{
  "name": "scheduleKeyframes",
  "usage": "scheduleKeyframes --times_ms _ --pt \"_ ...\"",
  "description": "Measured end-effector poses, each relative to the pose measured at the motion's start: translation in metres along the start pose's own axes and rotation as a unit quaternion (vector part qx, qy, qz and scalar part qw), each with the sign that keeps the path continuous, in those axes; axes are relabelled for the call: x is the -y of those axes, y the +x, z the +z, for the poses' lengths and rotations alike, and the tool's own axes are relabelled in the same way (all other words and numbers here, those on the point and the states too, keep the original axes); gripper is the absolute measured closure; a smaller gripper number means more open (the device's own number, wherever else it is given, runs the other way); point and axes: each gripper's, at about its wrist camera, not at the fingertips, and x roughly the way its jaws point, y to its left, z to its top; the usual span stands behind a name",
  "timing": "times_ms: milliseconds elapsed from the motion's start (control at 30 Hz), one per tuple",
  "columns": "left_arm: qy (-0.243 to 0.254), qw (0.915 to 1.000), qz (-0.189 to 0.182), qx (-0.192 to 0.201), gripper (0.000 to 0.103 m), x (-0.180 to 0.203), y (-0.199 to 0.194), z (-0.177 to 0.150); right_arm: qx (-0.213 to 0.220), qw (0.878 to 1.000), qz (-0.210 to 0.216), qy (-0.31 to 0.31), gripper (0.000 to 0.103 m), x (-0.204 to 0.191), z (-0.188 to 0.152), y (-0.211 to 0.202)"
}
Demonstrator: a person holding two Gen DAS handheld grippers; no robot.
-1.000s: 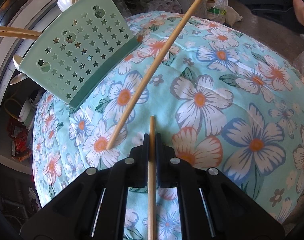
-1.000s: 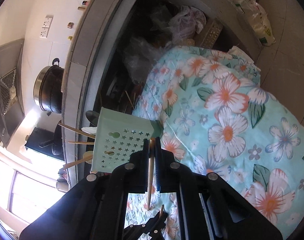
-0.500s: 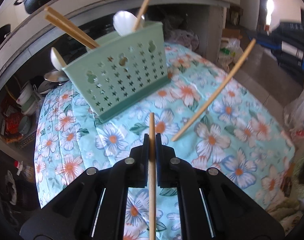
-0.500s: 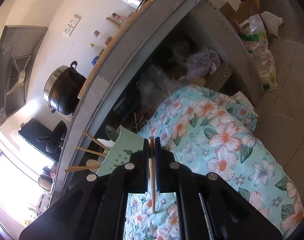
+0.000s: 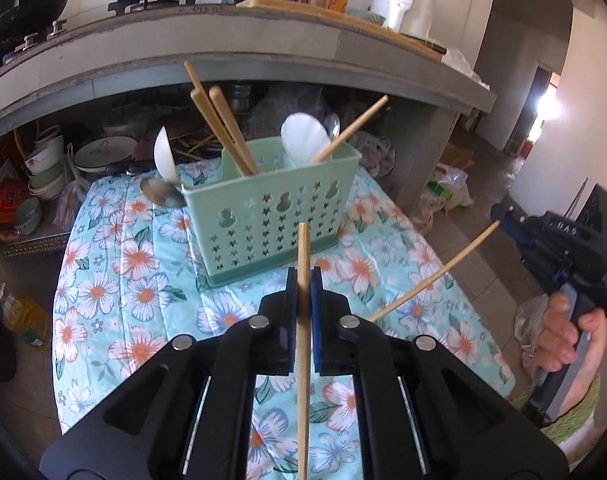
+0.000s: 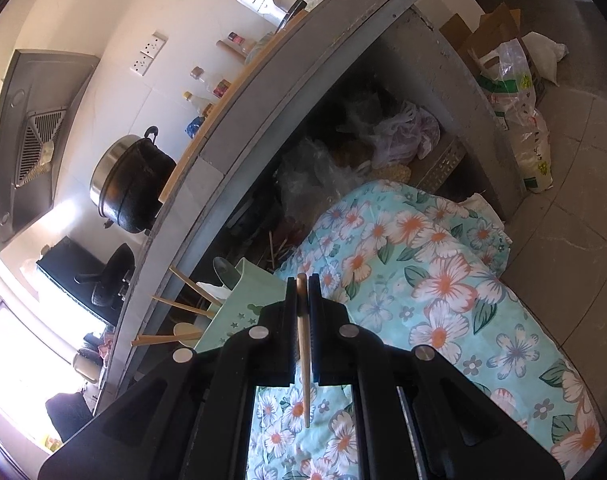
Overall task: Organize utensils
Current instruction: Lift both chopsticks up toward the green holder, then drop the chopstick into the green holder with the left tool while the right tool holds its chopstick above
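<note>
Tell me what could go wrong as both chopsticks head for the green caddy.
1. The light wooden chopstick in the left claw could catch the mint-green star-perforated plastic caddy wall.
2. Slanted wooden chopsticks already crowd it, so an insertion could jam.
3. The right claw pinches its chopstick near one end; it might pivot.

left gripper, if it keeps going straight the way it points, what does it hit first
Most likely the green utensil caddy: the left gripper aims at its perforated front wall, and the chopstick it grips would touch first. Depth is hard to judge.
</note>
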Motion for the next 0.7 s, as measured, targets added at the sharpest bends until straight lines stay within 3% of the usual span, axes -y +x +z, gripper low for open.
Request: scheduleKeyframes --times_ms 233,400,500,700 --pt "-0.007 0.9975 -0.014 0.069 0.099 0.005 -0.025 0.04 0.004 1.0 0.003 -0.004 0.097 -0.002 0.001 -0.003" --pt "0.001 0.9865 -0.015 0.163 0.099 0.018 -0.049 0.087 0.003 1.0 0.003 -0.003 0.097 -0.002 0.001 -0.003" --pt "0.016 0.975 0.01 0.221 0.099 0.028 -0.059 0.113 0.004 1.0 0.002 -0.004 0.097 -0.002 0.002 -0.003" --pt "0.032 0.9637 0.056 0.259 0.099 0.036 -0.062 0.138 0.009 1.0 -0.003 -0.006 0.097 -0.001 0.005 -0.005"
